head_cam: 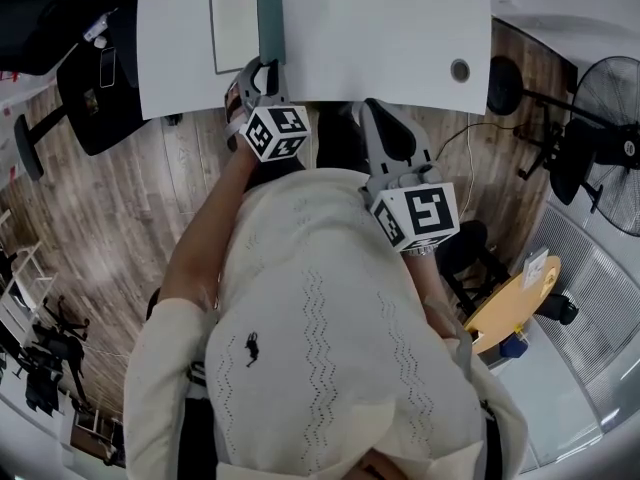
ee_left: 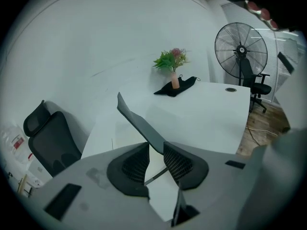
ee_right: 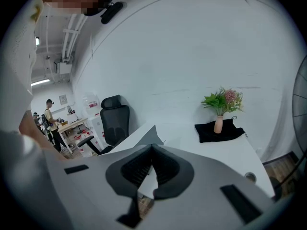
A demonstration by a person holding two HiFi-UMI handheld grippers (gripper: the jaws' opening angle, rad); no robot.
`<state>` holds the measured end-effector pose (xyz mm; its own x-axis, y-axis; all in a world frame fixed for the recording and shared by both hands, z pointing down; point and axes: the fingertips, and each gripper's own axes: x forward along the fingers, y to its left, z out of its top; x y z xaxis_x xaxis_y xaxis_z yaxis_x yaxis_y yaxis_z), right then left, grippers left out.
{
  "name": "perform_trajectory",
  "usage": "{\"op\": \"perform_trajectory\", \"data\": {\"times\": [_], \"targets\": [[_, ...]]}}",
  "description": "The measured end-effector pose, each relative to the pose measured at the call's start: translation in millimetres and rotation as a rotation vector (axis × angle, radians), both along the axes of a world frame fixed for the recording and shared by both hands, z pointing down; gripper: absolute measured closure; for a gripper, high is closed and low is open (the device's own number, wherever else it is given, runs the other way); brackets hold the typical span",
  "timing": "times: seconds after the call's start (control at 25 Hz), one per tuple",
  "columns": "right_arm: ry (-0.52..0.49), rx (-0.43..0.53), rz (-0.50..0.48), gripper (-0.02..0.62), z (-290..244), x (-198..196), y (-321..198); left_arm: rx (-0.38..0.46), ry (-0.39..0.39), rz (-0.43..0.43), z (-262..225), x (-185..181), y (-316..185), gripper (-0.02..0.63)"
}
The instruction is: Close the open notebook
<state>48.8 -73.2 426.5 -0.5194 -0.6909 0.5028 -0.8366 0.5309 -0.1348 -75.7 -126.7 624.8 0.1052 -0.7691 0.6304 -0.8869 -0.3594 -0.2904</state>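
Left gripper [ee_left: 156, 146] holds the notebook cover [ee_left: 136, 121] upright, mid-closing.
Fingers [ee_left: 178, 164] pinch it; right gripper [ee_right: 152, 150] closed, empty. Next, probably: fold cover onto pages [head_cam: 233, 25].

We get bright, even light that washes the white table [head_cam: 400, 38] nearly featureless. Around the table the fisheye lenses bend straight lines, both gripper views fade to black corners, and the foreground nearest us looks slightly soft.

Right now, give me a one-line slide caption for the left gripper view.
Left tool pinches the notebook's dark cover, lifted at a tilt over the white desk.
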Motion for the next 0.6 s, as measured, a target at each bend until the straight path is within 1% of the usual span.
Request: {"op": "perform_trajectory", "data": {"times": [0.4, 0.6], "targets": [[0.013, 0.006, -0.035, 0.594, -1.2, -14.5, -1.2, -0.009, 0.032, -0.006, 1.4, -9.7, 4.0, 0.508], [0.024, 0.001, -0.052, 0.594, -0.2, -19.8, -2.9, -0.036, 0.110, -0.035, 4.2, -13.8, 5.7, 0.508]]}}
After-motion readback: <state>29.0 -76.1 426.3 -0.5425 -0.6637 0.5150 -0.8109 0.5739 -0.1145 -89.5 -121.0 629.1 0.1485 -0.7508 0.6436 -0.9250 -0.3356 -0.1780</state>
